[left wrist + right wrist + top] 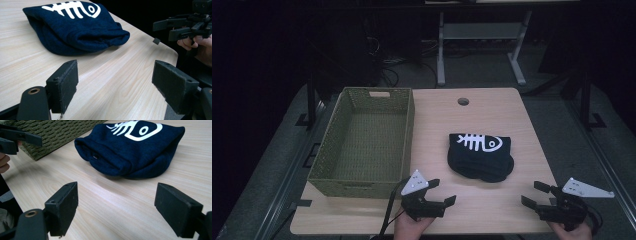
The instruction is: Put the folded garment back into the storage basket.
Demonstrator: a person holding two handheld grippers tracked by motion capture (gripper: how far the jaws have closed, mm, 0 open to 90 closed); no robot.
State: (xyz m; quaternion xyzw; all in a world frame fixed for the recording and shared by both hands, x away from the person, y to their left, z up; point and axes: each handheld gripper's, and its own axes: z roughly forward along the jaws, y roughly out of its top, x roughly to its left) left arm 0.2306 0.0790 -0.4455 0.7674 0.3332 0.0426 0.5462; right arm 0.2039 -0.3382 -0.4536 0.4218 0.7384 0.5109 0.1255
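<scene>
Pre-grasp stage, probably. Navy beanie (481,156) lies flat on the table, right of the woven basket (362,180). Left gripper (443,192) and right gripper (532,194) wait near the beanie, jaws spread, empty. Next: close on cloth folds.

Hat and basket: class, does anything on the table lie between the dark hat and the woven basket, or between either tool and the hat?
Nothing visible does. Bare table separates the hat from the basket, and both the left tool and right tool face it across bare wood.
</scene>
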